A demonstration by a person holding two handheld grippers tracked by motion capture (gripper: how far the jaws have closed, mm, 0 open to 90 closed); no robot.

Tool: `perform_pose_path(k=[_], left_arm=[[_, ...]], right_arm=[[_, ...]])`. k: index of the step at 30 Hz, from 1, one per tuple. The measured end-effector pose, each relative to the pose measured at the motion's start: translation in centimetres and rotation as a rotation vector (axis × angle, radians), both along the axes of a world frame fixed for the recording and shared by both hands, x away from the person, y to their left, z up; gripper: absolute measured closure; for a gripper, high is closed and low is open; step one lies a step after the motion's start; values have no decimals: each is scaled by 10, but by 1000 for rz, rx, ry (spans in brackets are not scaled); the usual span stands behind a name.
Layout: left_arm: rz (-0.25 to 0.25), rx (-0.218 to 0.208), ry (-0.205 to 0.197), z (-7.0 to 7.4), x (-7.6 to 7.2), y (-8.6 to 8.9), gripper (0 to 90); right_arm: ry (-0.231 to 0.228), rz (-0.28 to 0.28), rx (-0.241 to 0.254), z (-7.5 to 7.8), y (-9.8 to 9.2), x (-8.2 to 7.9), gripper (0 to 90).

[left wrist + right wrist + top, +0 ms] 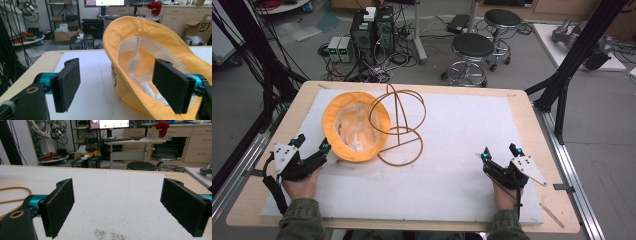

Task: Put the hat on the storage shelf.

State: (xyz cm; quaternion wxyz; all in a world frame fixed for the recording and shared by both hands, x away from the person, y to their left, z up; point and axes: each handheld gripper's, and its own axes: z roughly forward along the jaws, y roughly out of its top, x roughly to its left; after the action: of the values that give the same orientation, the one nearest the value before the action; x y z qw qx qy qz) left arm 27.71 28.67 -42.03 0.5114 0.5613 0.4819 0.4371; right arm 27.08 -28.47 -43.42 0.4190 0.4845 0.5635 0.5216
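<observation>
One yellow hat (356, 126) and one wire stand (398, 125) lie on the worktop (522, 105). The hat sits just ahead of the left gripper (312, 148), whose jaws are spread with one over the brim; the right gripper (501, 152), also spread wide and empty, is well apart.

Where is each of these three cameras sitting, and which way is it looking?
High view: above the table, looking forward and down; forearms, left gripper and right gripper show.
Left gripper view: rides the left gripper, facing the yellow hat.
Right gripper view: rides the right gripper, facing the white mat.
High and left views share the hat.
</observation>
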Motion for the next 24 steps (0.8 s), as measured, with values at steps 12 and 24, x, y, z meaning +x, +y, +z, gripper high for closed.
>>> perform_pose_path(k=[12, 24], left_arm=[[44, -5, 66, -2, 20, -1, 244], [13, -15, 155, 17, 43, -7, 260]], right_arm=[[6, 23, -38, 0, 6, 2, 108], [10, 32, -42, 0, 7, 3, 108]])
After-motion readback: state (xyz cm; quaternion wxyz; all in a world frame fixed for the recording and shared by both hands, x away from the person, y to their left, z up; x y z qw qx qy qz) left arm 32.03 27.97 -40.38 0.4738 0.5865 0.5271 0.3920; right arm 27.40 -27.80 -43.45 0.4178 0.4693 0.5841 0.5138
